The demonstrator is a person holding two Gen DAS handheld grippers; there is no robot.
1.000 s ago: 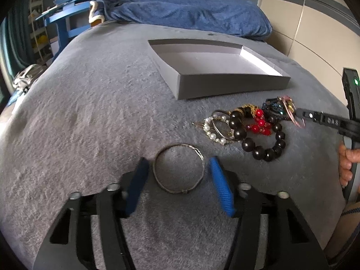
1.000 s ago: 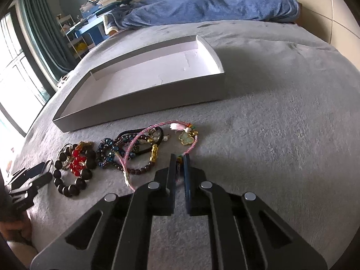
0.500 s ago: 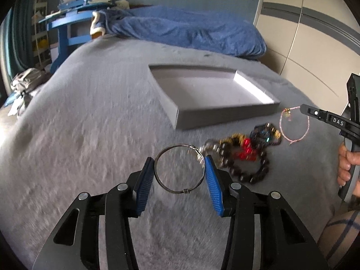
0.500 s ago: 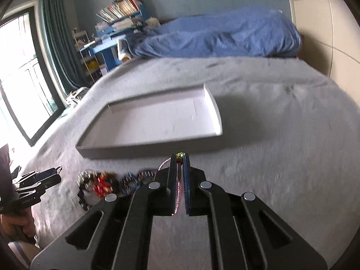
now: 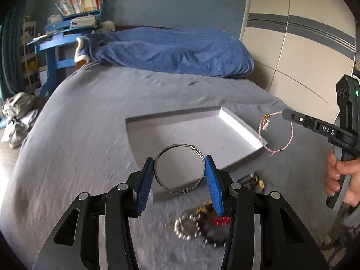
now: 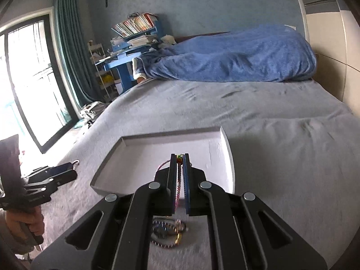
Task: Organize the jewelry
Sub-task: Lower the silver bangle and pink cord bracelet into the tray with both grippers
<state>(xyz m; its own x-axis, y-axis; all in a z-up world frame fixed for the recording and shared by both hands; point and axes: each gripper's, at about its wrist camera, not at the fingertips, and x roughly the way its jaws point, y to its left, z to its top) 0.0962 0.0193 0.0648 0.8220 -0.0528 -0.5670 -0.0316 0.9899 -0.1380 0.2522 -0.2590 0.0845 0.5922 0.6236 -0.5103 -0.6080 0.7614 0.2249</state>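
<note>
Both grippers higher now: left gripper (image 5: pixel 180 177) clamping bangle (image 5: pixel 179 168), right gripper (image 6: pixel 179 180) pinching pink cord bracelet (image 5: pixel 285 139) above tray (image 6: pixel 227 157).

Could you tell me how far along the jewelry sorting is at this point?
Nothing looks done yet: no jewelry shows in the grey tray. In hand: the left gripper holds the wire bangle between its blue pads, and the right gripper is shut on the pink cord bracelet; both are lifted near the tray. Left: placing these two, then the beaded bracelets piled on the grey bedspread.
</note>
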